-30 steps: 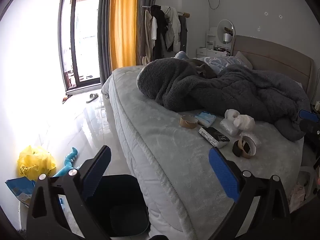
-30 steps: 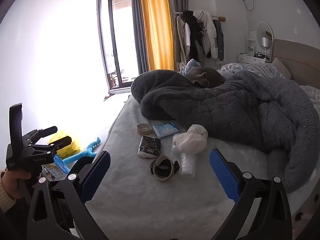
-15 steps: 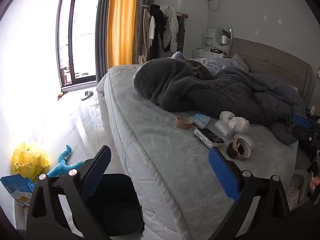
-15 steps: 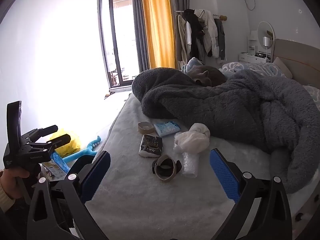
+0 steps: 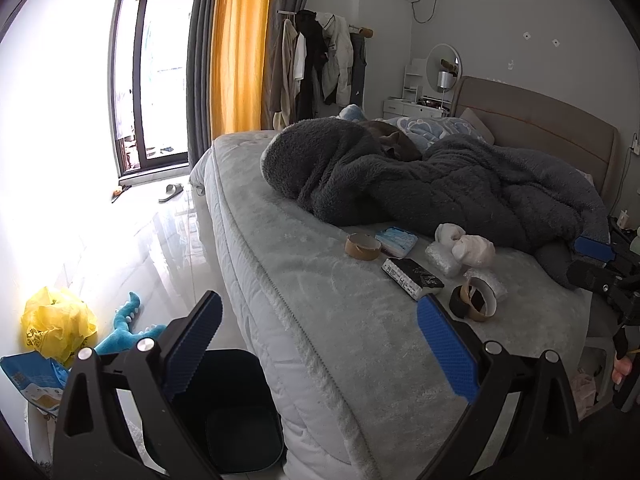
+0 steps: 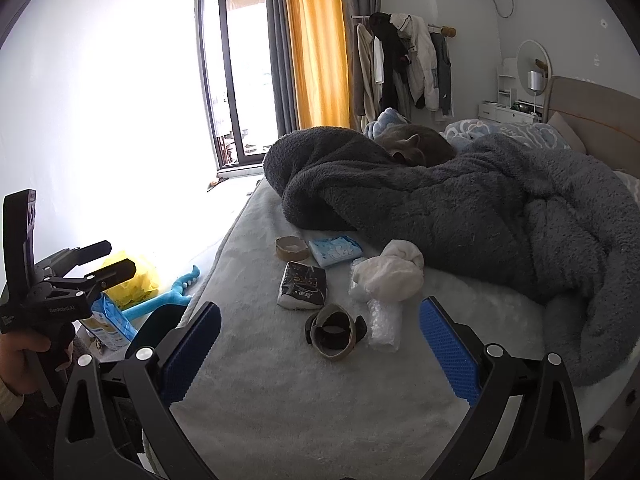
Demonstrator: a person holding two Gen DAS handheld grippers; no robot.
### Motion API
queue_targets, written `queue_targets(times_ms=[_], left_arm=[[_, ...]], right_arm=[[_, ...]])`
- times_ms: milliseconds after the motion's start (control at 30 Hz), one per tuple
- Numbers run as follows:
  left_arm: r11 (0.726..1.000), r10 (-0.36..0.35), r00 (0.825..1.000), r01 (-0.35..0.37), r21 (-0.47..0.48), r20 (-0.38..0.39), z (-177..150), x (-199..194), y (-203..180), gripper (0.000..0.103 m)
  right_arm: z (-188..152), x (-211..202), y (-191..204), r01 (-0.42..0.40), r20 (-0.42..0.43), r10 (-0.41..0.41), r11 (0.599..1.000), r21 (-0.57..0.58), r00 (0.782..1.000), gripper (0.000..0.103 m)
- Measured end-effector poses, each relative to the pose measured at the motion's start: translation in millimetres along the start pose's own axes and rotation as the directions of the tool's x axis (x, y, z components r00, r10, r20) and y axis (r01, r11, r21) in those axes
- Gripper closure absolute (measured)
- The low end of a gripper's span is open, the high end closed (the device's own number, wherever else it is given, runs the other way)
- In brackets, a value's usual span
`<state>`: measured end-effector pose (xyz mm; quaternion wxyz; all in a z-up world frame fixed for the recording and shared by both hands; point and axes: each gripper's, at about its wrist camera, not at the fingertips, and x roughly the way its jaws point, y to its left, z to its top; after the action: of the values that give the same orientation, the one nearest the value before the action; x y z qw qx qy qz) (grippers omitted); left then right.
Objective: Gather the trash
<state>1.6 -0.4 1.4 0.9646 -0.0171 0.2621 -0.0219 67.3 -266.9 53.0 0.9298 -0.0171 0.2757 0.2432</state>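
Trash lies on the grey bed (image 5: 320, 280): a cardboard tape core (image 5: 362, 246) (image 6: 292, 248), a blue tissue pack (image 5: 396, 237) (image 6: 334, 251), a black packet (image 5: 412, 278) (image 6: 302, 290), a white crumpled bag (image 5: 466, 246) (image 6: 390, 272), bubble wrap (image 6: 382, 326) and a brown-and-black tape roll (image 5: 476, 302) (image 6: 334, 332). A black bin (image 5: 228, 412) stands on the floor by the bed's corner. My left gripper (image 5: 318, 320) hangs open over the bed's edge and the bin. My right gripper (image 6: 320, 344) is open just short of the tape roll. Both hold nothing.
A grey fleece blanket (image 5: 420, 188) with a cat (image 6: 416, 146) on it covers the far half of the bed. On the floor to the left lie a yellow bag (image 5: 56, 320), a blue toy (image 5: 128, 328) and a blue package (image 5: 32, 380). A hand (image 6: 20, 360) holds the left gripper.
The left wrist view has swung slightly, so the bed items and bin sit a little further left. The right gripper has edged closer to the trash. Both stay open.
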Motion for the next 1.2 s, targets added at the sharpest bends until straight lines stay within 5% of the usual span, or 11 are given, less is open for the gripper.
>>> queue_targets(times_ms=[1200], left_arm=[[1.0, -0.017, 1.0, 0.017, -0.015, -0.014, -0.1, -1.6, 1.8, 0.004]], right_arm=[[1.9, 8.0, 4.9, -0.005, -0.015, 0.005, 1.0, -0.006, 1.0, 0.003]])
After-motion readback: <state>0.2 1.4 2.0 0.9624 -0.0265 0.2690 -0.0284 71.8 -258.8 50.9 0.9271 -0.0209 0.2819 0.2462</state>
